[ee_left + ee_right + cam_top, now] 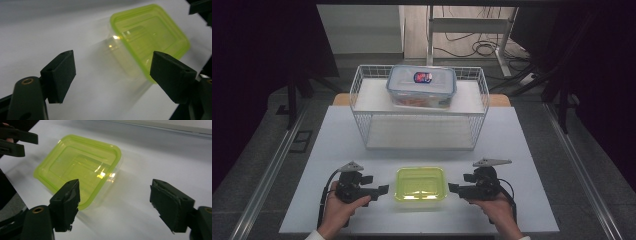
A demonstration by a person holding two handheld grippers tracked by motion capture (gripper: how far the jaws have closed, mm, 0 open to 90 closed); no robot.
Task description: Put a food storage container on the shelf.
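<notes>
A clear plastic box with a lime-green lid [420, 183] sits near the table's front edge, between my two grippers. My left gripper [379, 190] is just left of it, open, jaws pointing at its side. My right gripper [454, 189] is just right of it, also open. In the left gripper view the green-lidded box [147, 40] lies ahead and to the right, between the spread jaws of the left gripper [115, 77]. In the right gripper view the box [77, 167] lies ahead and left of the right gripper [115, 202], whose jaws hold nothing.
A white wire basket rack [362, 120] stands at the back of the white table [522, 165]. On its upper shelf rests a clear blue-rimmed lidded container [422, 86] with food inside. The floor beyond the table holds cables and a desk frame.
</notes>
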